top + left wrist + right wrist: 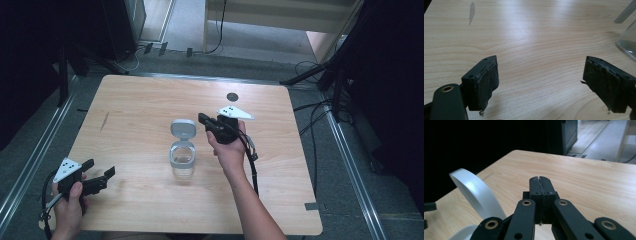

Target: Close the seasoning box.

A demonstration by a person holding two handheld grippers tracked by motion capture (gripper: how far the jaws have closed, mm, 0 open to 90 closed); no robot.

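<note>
While you hold a claw in each hand, a clear jar (183, 161) stands near the middle of the wooden counter (140, 105). Its grey lid (183, 129) is flipped open and leans back on the far side of the jar.

Your left claw (104, 172) sits low near the left front corner of the counter, well apart from the jar. Its two jaws are spread wide with nothing between them. In the left gripper view, the pads (487, 83) look worn and rough, and a bit of the jar's glass (627, 41) shows at the right edge.

Your right claw (201, 118) is up just beside the lid, on its right. Its jaws are pressed tight together and pinch nothing. In the right gripper view, the white lid (477, 192) curves up at the left of the closed jaws.
</note>
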